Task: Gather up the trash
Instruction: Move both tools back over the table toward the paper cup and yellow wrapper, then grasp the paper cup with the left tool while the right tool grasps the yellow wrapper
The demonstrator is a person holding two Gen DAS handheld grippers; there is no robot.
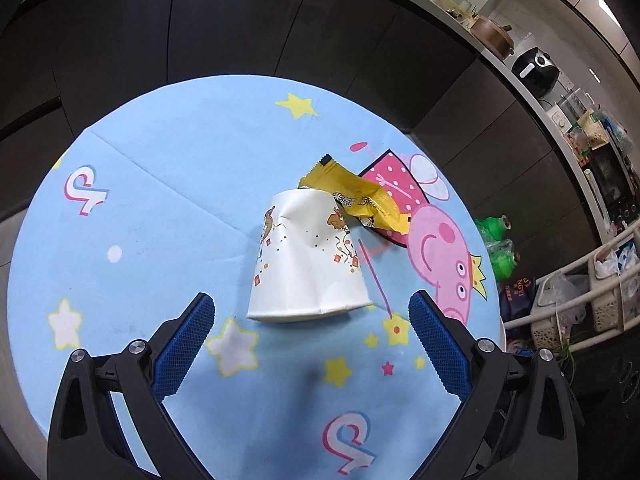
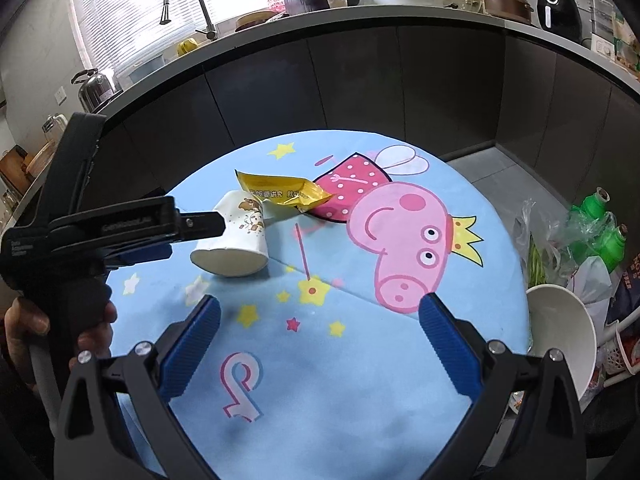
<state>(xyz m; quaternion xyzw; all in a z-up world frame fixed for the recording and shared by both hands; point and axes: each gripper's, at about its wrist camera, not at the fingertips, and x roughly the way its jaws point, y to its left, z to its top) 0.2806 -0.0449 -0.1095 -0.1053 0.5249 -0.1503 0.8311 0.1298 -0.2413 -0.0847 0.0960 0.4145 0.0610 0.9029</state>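
Observation:
A crumpled white paper cup point(image 1: 306, 258) point(image 2: 234, 238) with small cartoon prints lies on its side on the round blue cartoon tablecloth point(image 1: 160, 184) point(image 2: 360, 360). A yellow snack wrapper point(image 1: 356, 196) point(image 2: 286, 192) rests against the cup's far end, over the pink pig picture. My left gripper point(image 1: 311, 326) is open, its blue pads just short of the cup's mouth on either side. In the right wrist view the left gripper point(image 2: 176, 236) reaches in from the left beside the cup, held by a hand point(image 2: 92, 320). My right gripper point(image 2: 320, 324) is open above bare cloth, nearer than the cup.
A white bowl point(image 2: 560, 332) sits past the table's right edge. Green bottles point(image 2: 600, 224) point(image 1: 500, 248), plastic bags and a white rack point(image 1: 592, 300) crowd the floor to the right. Dark cabinets point(image 2: 360, 80) with a cluttered counter and tap point(image 2: 186, 4) curve behind the table.

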